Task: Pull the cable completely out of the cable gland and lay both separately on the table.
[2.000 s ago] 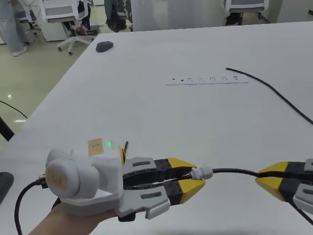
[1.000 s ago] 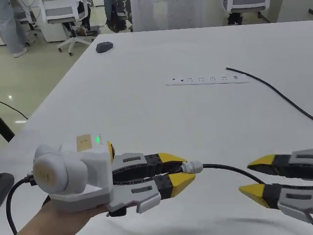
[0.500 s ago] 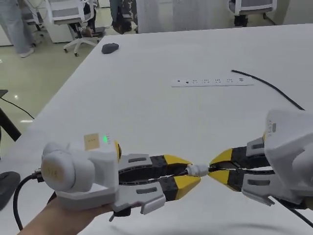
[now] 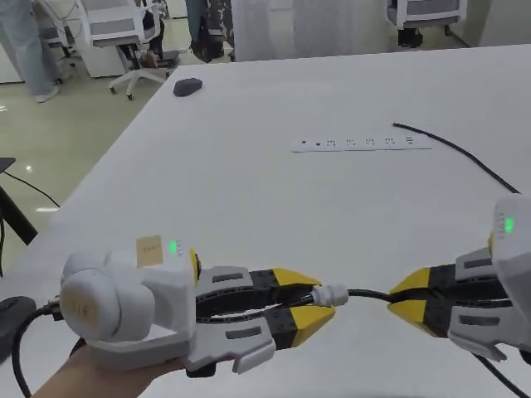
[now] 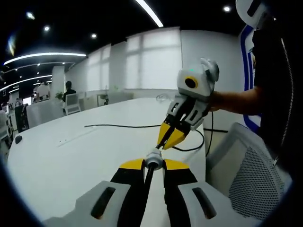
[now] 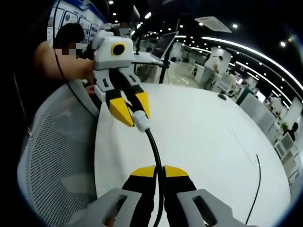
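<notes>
1. White counter [image 4: 249, 191]: wide, smooth top that carries the items below.
2. Left claw [image 4: 319, 298]: yellow-tipped jaws on a grey and white body, held in a hand [image 4: 91, 377] at the near edge of the counter and raised off its surface. The jaws are closed onto the cable gland, and the tips point toward the right claw.
3. Cable gland [image 4: 332, 294]: small white fitting pinched between the left claw's tips, with its nose sticking out past them. In the left gripper view it sits right at the tips.
4. Cable [image 4: 369, 293]: thin, black, not yet out of the gland. It leaves the gland's nose and runs in a short, nearly straight span to the right claw. In the left gripper view a dark length also runs back between the left jaws behind the gland.
5. Right claw [image 4: 398, 300]: yellow-tipped jaws closed tight on the cable, near the gland but apart from it, facing the left claw.
6. Power strip [image 4: 362, 143]: white, flat on the counter, well beyond both claws.
7. Black cord [image 4: 452, 149]: lies loose from the power strip's right end toward the right edge.
8. Computer mouse [image 4: 187, 86]: dark, at the far left of the counter.
9. Office chairs [image 4: 124, 33]: white, on the floor beyond the counter.
</notes>
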Tool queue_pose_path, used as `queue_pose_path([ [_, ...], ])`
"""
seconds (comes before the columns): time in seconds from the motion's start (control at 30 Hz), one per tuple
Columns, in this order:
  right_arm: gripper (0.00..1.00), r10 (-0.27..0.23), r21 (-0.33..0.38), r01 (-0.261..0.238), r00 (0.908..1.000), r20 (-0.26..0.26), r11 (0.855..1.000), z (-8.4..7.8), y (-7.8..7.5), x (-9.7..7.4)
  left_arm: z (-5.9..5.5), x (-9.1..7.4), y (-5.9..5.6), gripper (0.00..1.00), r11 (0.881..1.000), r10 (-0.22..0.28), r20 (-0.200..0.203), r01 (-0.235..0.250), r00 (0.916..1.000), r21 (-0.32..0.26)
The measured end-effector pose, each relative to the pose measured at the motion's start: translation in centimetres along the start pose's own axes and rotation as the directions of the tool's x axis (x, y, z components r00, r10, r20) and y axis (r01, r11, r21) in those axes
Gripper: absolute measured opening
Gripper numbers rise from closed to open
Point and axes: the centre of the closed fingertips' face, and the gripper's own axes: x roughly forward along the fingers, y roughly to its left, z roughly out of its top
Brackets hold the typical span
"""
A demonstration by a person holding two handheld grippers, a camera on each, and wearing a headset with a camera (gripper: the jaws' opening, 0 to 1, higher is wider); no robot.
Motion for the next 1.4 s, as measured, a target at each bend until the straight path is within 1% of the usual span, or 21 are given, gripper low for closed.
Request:
queue_pose_path([
  [0.13,0.0,-0.059,0.038,0.06,0.9974,-0.041,0.997,-2.8,-1.4,-1.7,-0.6,-0.8,0.3,0.14,1.0,0.02,-0.015,-0.019,0.9997,0.004],
  [0.3,0.0,-0.066,0.092,0.072,0.9956,-0.066,0.993,-5.5,-1.7,-3.1,-0.9,-1.3,0.6,0.14,0.999,0.035,-0.019,-0.036,0.9992,-0.007],
  [0.37,0.0,-0.08,0.1,0.089,0.9927,-0.09,0.991,-6.5,-1.9,-3.4,-1.0,-1.4,0.6,0.14,0.999,0.039,-0.026,-0.039,0.9989,-0.006],
  [0.47,0.0,-0.08,0.144,0.094,0.992,-0.098,0.985,-7.7,-2.2,-3.6,-1.2,-1.6,0.7,0.14,0.999,0.045,-0.026,-0.045,0.9987,-0.01],
  [0.57,0.0,-0.079,0.15,0.092,0.9925,-0.093,0.984,-8.0,-1.9,-3.2,-1.2,-1.6,0.6,0.14,0.999,0.047,-0.023,-0.047,0.9986,-0.012],
  [0.67,0.0,-0.051,0.144,0.069,0.9904,-0.128,0.987,-8.5,-1.3,-2.3,-1.3,-1.6,0.6,0.14,0.998,0.049,-0.028,-0.049,0.9984,-0.026],
  [0.73,0.08,-0.037,0.175,0.062,0.9893,-0.141,0.983,-8.4,-1.1,-1.6,-1.2,-1.6,0.7,0.14,0.998,0.054,-0.023,-0.055,0.9983,-0.028],
  [0.77,0.13,-0.013,0.194,0.04,0.9902,-0.139,0.98,-8.1,-0.8,-1.4,-1.1,-1.6,0.8,0.14,0.998,0.056,-0.022,-0.057,0.9982,-0.029],
  [0.8,0.16,-0.002,0.183,0.025,0.9924,-0.123,0.983,-7.3,-0.7,-1.0,-1.2,-1.6,0.8,0.14,0.998,0.056,-0.025,-0.057,0.9981,-0.028],
  [0.87,0.14,0.0,0.125,0.012,0.9958,-0.092,0.992,-5.6,-0.7,-0.5,-1.3,-1.7,0.8,0.14,0.998,0.059,-0.032,-0.06,0.9978,-0.031],
  [0.9,0.14,0.007,0.109,0.001,0.9975,-0.07,0.994,-4.5,-0.6,-0.2,-1.3,-1.7,0.8,0.14,0.998,0.06,-0.028,-0.061,0.9978,-0.034],
  [0.97,0.14,0.054,0.087,-0.054,0.9985,0.001,0.995,-1.5,0.2,0.5,-1.1,-1.8,0.8,0.14,0.997,0.063,-0.026,-0.064,0.9977,-0.031],
  [1.03,0.15,0.085,0.047,-0.087,0.9948,0.057,0.995,1.3,0.5,1.2,-1.0,-1.9,0.7,0.14,0.998,0.062,-0.027,-0.063,0.9977,-0.028],
  [1.07,0.14,0.115,0.018,-0.117,0.9892,0.091,0.993,3.0,1.0,1.5,-1.0,-2.0,0.6,0.14,0.998,0.062,-0.028,-0.063,0.9977,-0.024],
  [1.13,0.14,0.163,-0.02,-0.161,0.9783,0.128,0.987,5.0,1.8,2.1,-0.9,-2.2,0.6,0.14,0.998,0.062,-0.028,-0.063,0.9977,-0.023],
  [1.17,0.13,0.207,-0.04,-0.203,0.9687,0.137,0.978,5.9,2.6,2.7,-0.8,-2.3,0.6,0.14,0.998,0.062,-0.024,-0.063,0.9978,-0.021],
  [1.27,0.14,0.251,-0.109,-0.241,0.963,0.098,0.964,6.7,3.9,4.2,-0.6,-2.5,0.7,0.14,0.997,0.069,-0.017,-0.07,0.9975,-0.02],
  [1.3,0.11,0.251,-0.151,-0.235,0.9632,0.097,0.96,7.1,4.0,4.6,-0.6,-2.6,0.7,0.14,0.997,0.071,-0.015,-0.072,0.9973,-0.026],
  [1.33,0.07,0.277,-0.174,-0.259,0.9569,0.088,0.95,7.2,4.5,4.8,-0.5,-2.7,0.7,0.14,0.997,0.072,-0.013,-0.072,0.9974,-0.025],
  [1.37,0.06,0.292,-0.168,-0.276,0.9533,0.079,0.946,7.3,4.8,5.1,-0.5,-2.8,0.7,0.14,0.997,0.073,-0.013,-0.074,0.9972,-0.024],
  [1.4,0.05,0.29,-0.165,-0.275,0.9542,0.073,0.947,7.4,4.7,5.4,-0.5,-3.0,0.8,0.14,0.997,0.076,-0.012,-0.076,0.997,-0.023],
])
